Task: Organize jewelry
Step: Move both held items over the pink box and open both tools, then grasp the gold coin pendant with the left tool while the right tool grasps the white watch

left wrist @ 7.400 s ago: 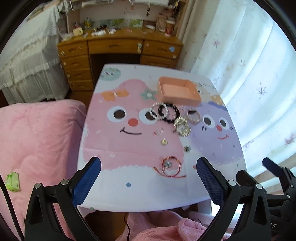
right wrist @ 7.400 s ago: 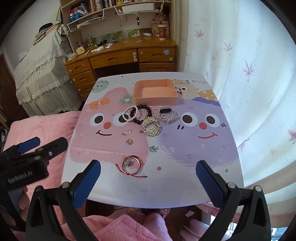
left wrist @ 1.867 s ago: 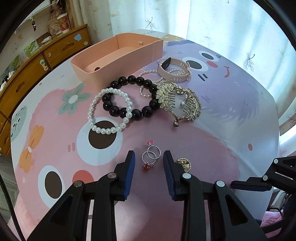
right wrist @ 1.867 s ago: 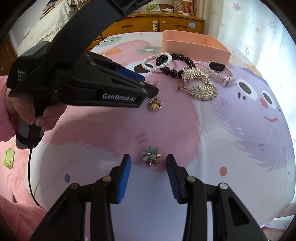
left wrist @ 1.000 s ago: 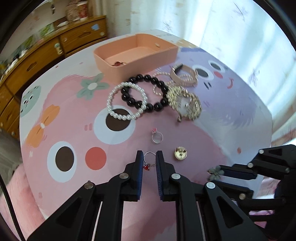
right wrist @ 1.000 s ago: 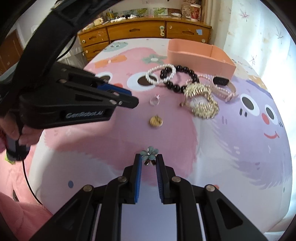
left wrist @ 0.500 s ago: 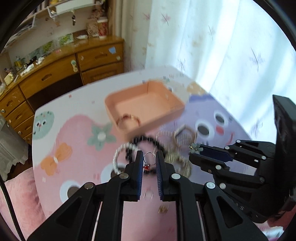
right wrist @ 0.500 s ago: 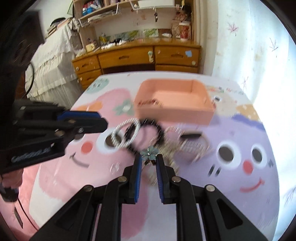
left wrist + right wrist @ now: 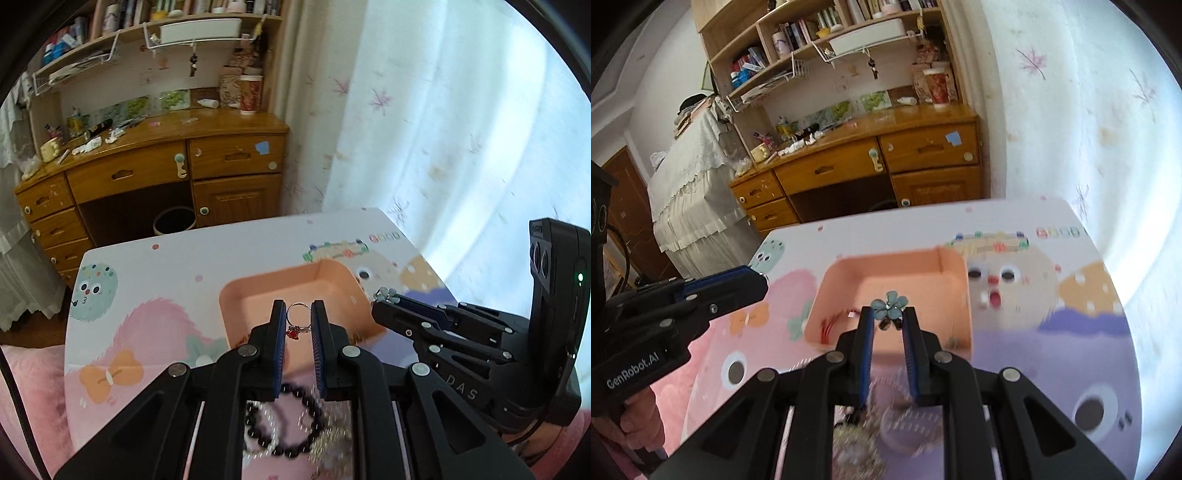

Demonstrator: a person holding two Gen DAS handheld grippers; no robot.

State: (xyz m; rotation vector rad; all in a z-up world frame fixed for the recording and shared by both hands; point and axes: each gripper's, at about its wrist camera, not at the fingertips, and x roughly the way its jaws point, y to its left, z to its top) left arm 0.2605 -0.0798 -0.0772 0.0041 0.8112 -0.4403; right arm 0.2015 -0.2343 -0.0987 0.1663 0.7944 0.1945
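Cartoon-print surface (image 9: 155, 266) in a bedroom, peach tray (image 9: 236, 295) below both tongs.
Left tongs (image 9: 298, 325) pinch a red-charm ring (image 9: 297, 320), right tongs (image 9: 888, 325) a blue flower brooch (image 9: 889, 305), poised for dropping in.

A cluttered wooden desk (image 9: 155, 162) with drawers stands against the far wall beneath bookshelves (image 9: 812, 33); bright daylight glows through a floral white curtain (image 9: 424, 122) beside it.
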